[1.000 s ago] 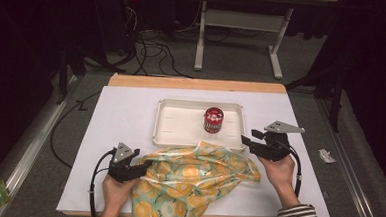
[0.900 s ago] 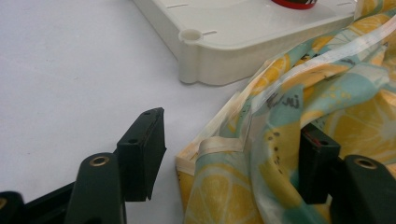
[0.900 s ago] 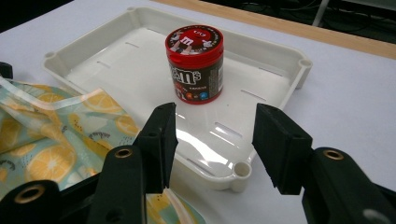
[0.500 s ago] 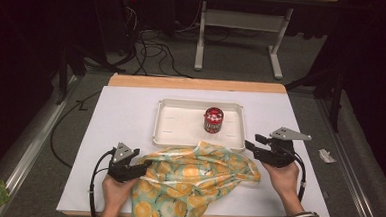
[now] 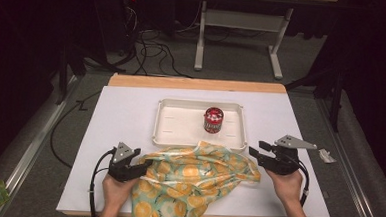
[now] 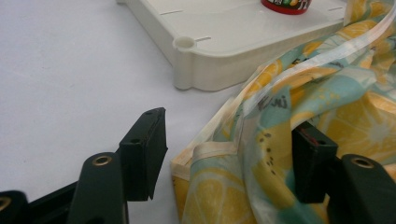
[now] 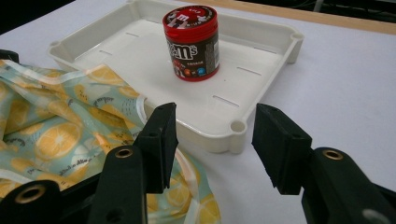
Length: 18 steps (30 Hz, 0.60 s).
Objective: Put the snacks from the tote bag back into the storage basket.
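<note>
The lemon-print bag (image 5: 192, 186) lies crumpled just in front of the white tray (image 5: 177, 130). The left gripper (image 6: 229, 154) straddles its edge, jaws apart; the right gripper (image 7: 212, 140), open and empty, sits off its right end.

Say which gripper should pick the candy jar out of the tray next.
Right, probably. The right gripper stands open with nothing between its fingers, facing the candy jar in the white tray. The left gripper has the lemon-print bag between its fingers.
</note>
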Each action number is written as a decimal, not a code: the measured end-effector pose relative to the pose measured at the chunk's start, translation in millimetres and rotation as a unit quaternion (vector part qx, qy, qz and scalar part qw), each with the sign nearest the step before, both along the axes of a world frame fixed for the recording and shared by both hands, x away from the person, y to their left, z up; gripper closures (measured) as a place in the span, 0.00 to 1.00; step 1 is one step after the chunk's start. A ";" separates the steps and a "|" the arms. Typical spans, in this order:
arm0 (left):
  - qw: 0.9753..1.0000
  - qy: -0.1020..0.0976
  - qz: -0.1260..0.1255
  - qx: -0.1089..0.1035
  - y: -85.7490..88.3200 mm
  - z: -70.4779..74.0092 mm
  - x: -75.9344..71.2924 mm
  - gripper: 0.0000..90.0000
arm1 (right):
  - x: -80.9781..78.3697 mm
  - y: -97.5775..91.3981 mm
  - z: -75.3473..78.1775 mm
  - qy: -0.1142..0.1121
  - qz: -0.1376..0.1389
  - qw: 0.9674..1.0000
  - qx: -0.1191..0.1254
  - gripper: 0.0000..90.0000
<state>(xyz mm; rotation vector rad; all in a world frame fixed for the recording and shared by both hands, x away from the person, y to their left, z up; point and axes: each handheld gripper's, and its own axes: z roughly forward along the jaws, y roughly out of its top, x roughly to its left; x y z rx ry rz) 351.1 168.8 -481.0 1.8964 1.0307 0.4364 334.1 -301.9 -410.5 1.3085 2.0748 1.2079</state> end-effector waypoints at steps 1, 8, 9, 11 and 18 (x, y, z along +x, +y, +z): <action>1.000 -0.001 -0.001 0.000 0.2 0.4 -0.5 0.42 | -0.8 -0.4 -1.2 0.000 0.000 1.000 0.000 0.56; 1.000 -0.006 -0.008 -0.011 1.6 5.5 -4.9 0.42 | -5.5 -1.2 -10.2 0.007 -0.002 1.000 0.002 0.57; 1.000 -0.008 -0.011 -0.012 1.1 7.3 -6.8 0.43 | -5.7 -1.3 -11.9 0.005 -0.001 1.000 0.001 0.57; 1.000 -0.009 -0.015 -0.014 1.0 9.3 -8.8 0.43 | -6.7 -1.3 -14.8 0.009 -0.004 1.000 0.004 0.57; 0.999 -0.021 -0.029 -0.027 0.7 18.8 -15.8 0.43 | -9.8 -3.4 -21.3 0.010 -0.008 1.000 0.005 0.57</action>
